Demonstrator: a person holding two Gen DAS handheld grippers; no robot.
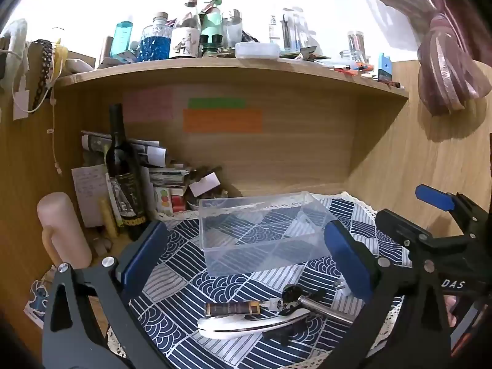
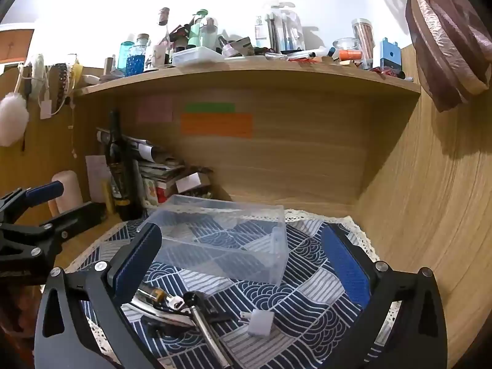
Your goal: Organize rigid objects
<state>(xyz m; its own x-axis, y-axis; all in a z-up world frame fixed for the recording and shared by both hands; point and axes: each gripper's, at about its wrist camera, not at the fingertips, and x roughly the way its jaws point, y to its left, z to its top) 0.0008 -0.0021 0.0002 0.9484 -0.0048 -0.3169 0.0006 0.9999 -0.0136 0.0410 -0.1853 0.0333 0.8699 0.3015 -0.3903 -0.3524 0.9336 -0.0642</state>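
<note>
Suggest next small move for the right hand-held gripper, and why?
Probably lower the right hand-held gripper onto the white plug adapter. Both grippers are open and hold nothing, the clear plastic box looks empty, and the adapter lies apart from the tangled pile of metal tool and keys, between the right fingers on the patterned cloth.
</note>
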